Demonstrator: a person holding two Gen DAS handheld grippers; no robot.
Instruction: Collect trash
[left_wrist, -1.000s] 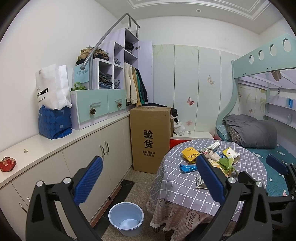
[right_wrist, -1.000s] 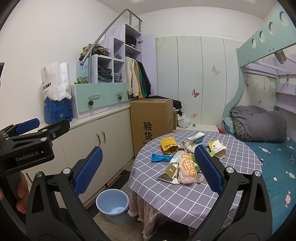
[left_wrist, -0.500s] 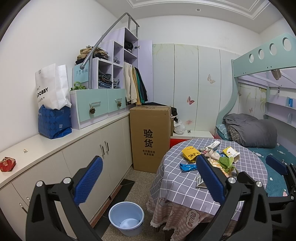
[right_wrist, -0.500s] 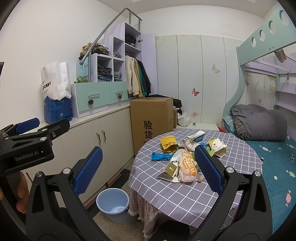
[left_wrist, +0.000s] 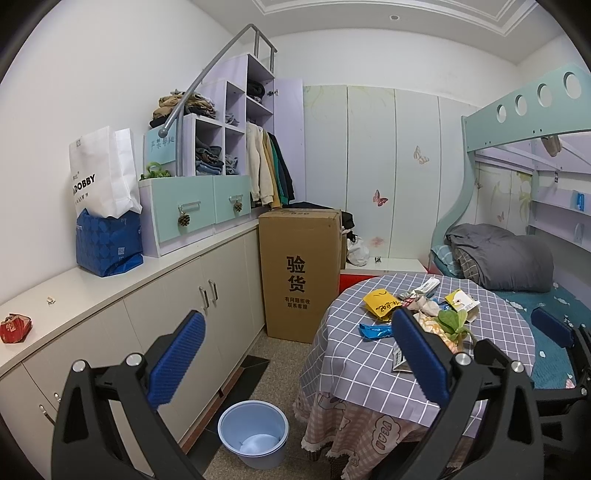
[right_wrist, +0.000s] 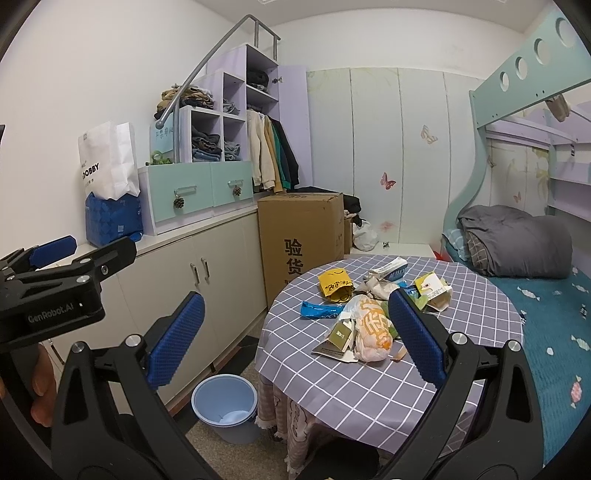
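Trash heap mid-table on round table: crinkly yellow pouch, glossy blue wrapper, pale orange-printed plastic bag, flattened card carton, crumpled paper. Checked grey cloth, pink fringed skirt below. Round light-blue plastic bucket on floor beside table. Tall brown cardboard box behind. Right gripper above table edge, ribbed blue pads wide apart, empty. Left gripper likewise spread, empty, over floor near bucket.
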